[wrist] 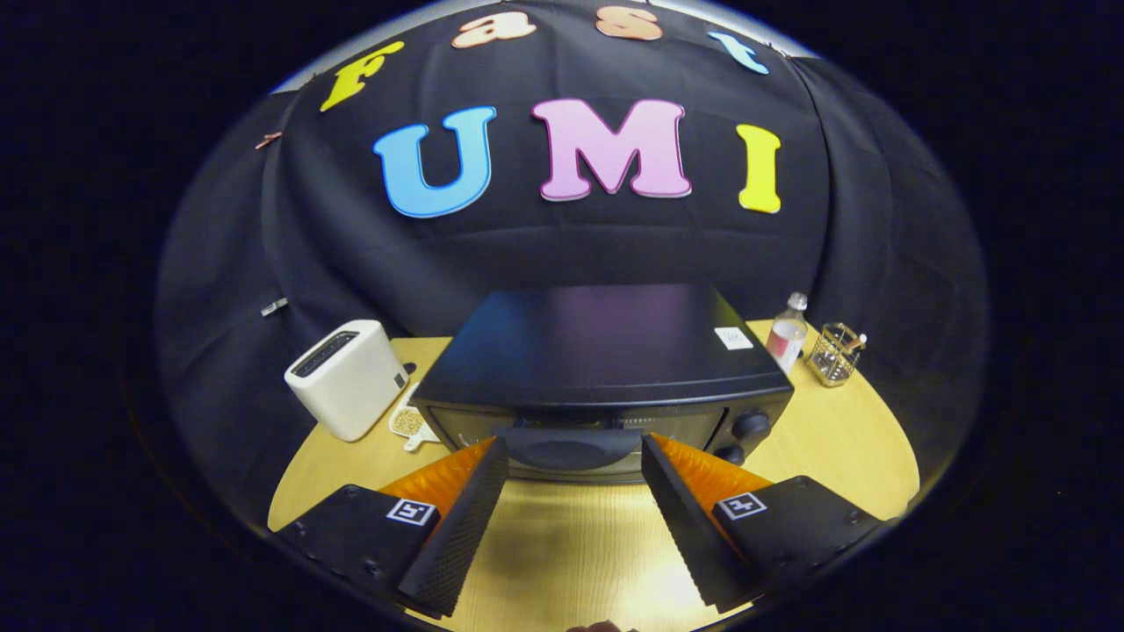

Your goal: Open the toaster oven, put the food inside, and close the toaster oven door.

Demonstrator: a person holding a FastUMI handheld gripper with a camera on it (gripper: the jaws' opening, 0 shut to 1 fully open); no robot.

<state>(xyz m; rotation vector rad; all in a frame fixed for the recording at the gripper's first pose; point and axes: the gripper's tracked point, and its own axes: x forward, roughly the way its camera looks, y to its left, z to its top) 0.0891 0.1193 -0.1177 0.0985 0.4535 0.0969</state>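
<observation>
A black toaster oven [606, 351] stands on the round wooden table [562, 544], just ahead of my fingers. Its glass door [685, 427] stands upright against the front, with two knobs [751, 426] to its right. My gripper [572, 445] is open, and its two fingertips are level with the lower part of the door, wide apart. A dark rounded shape [571, 452] low on the door lies between them; I cannot tell if the tips touch it. A small white dish with beige food [409, 424] lies left of the oven.
A white pop-up toaster [347, 377] stands left of the oven, beside the dish. A clear bottle [788, 336] and a wire holder [834, 354] stand at the back right. Bare tabletop stretches under the fingers and right of the oven.
</observation>
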